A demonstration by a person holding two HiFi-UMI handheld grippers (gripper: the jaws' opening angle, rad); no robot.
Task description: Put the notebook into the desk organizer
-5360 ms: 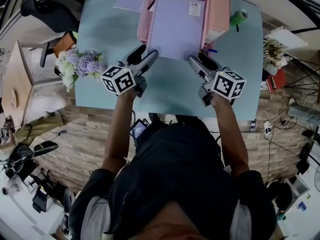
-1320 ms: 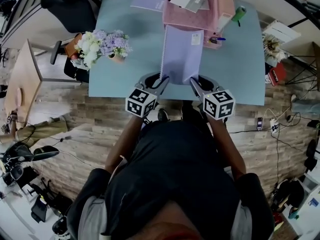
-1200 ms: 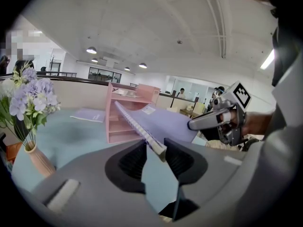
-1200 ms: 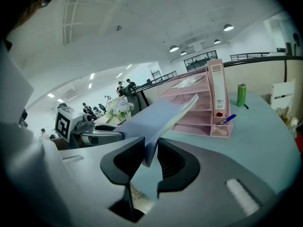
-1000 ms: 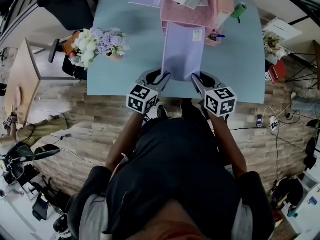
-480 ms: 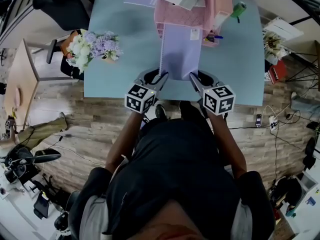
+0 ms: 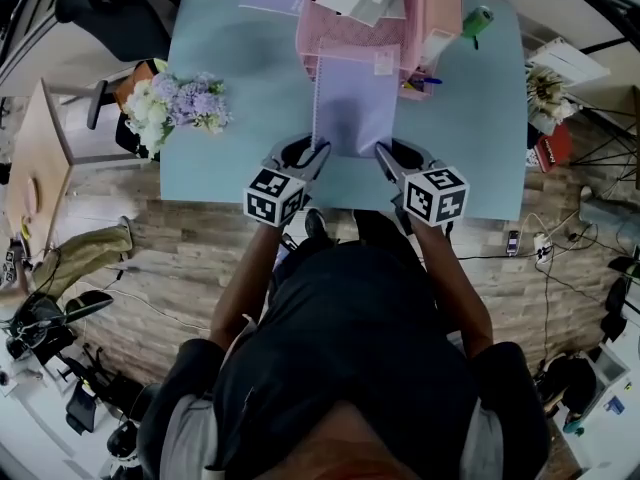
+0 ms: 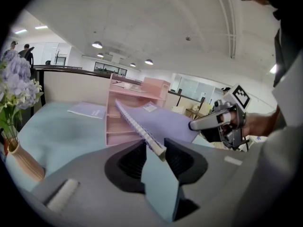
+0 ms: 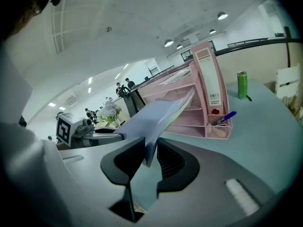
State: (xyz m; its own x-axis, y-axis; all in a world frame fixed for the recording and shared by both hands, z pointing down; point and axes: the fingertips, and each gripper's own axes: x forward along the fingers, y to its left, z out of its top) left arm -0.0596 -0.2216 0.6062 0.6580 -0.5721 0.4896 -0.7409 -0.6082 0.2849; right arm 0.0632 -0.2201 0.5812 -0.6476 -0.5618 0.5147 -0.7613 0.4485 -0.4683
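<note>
The notebook (image 7: 352, 103) hangs above the bench (image 7: 230, 158) in the upper middle of the head view, lifted off the surface and sloping up away from the person; its far edge reaches the front of the pink desk organizer (image 7: 340, 40), though I cannot tell whether it has entered a tier. The left claw (image 8: 158, 150) is closed on the near corner at the spiral binding; the right claw (image 9: 150, 157) is clamped on the opposite near corner, at the open page edge. It looks like a thin, light, soft-covered book, so weight is probably no trouble; the likely trouble is flex, since the unsupported far end may sag or bow when pushed. The spiral side should be the stiffer one and the safer hold; the page side could splay or slide between smooth pads. Holding both near corners level seems the best way to keep the sheet flat and steer its leading edge into a slot.
</note>
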